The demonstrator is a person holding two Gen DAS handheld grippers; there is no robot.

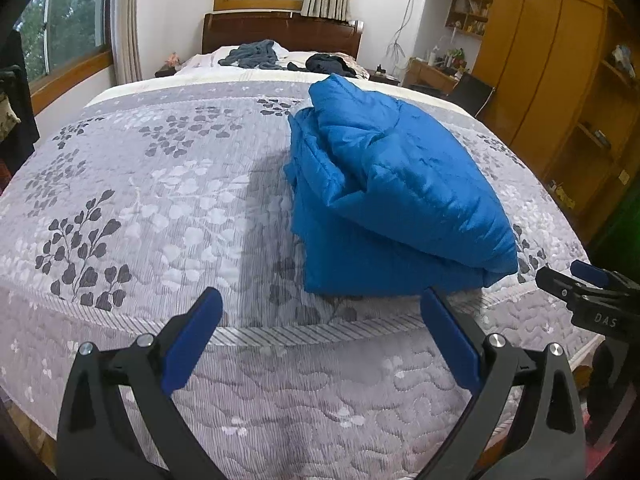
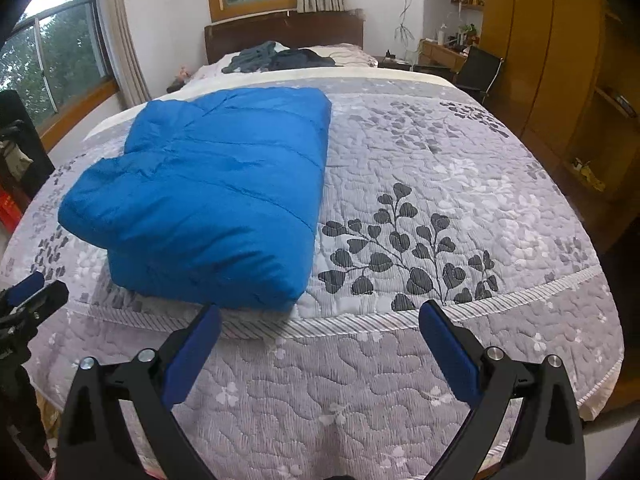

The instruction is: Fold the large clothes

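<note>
Though folded — blue jacket's (image 1: 392, 192) layered edge leftward

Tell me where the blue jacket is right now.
The folded blue jacket lies on the grey leaf-print bedspread near the bed's foot edge, right of centre in the left wrist view, left of centre in the right.

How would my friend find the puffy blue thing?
Look at the big bed with the grey leafy cover. Near its front edge lies the folded blue puffy jacket. The only other clothes are dark and crumpled, far off by the headboard.
</note>
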